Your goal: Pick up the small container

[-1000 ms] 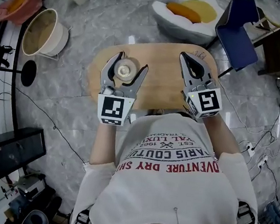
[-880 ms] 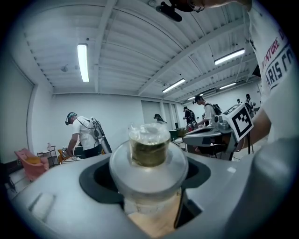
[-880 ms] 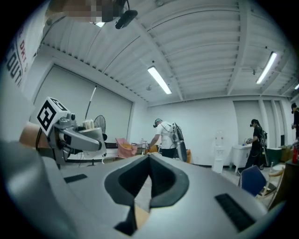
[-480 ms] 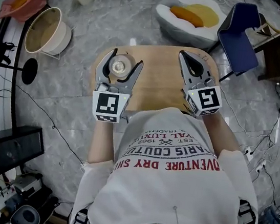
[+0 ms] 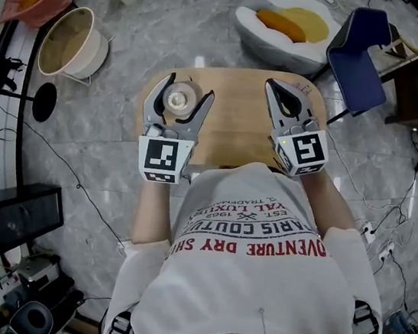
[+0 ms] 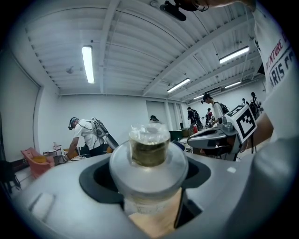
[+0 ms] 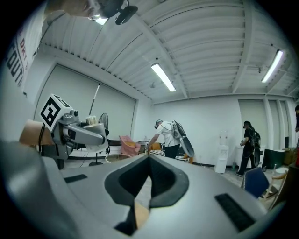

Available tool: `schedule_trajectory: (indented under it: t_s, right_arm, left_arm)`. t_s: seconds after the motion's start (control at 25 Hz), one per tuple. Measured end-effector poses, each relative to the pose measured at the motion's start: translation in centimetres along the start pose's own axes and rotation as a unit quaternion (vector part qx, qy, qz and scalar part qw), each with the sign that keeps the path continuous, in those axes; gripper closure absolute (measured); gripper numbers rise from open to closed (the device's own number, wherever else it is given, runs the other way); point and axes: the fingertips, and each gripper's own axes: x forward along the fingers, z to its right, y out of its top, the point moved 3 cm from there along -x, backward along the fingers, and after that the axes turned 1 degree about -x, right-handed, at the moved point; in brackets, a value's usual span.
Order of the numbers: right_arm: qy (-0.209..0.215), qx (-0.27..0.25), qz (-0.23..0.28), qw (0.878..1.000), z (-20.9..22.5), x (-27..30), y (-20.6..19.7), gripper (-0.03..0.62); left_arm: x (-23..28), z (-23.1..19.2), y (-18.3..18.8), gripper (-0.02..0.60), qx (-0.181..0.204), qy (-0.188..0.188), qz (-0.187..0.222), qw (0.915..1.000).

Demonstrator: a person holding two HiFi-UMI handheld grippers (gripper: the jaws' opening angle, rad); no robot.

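Note:
The small container [image 5: 178, 99] is a clear jar with a wide pale lid and a wrapped top; it stands upright between the jaws of my left gripper [image 5: 182, 91] over the left part of the round wooden table [image 5: 238, 124]. In the left gripper view the jar [image 6: 149, 149] fills the gap and both jaws press on its sides. Whether its base still touches the wood is hidden. My right gripper [image 5: 276, 87] hovers over the table's right part with its tips together and nothing between them [image 7: 149, 156].
A blue chair [image 5: 359, 56] stands beyond the table's right edge. A white beanbag with an orange cushion [image 5: 287, 23] lies behind the table. A cream tub [image 5: 68, 42] sits at the far left, a black box [image 5: 9, 219] at the near left. Cables cross the floor.
The left gripper and the jar between its jaws shifted a little to the left over the table, then stayed still. The right gripper has kept its place.

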Motion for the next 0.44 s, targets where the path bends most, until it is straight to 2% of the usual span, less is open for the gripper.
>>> schedule_trajectory:
  t_s: [0.44]
  right_arm:
    - [0.006, 0.005, -0.003, 1.000, -0.67, -0.14, -0.29, 0.588]
  left_arm:
    - [-0.40, 0.40, -1.08, 0.239, -0.005, 0.001, -0.015, 0.9999]
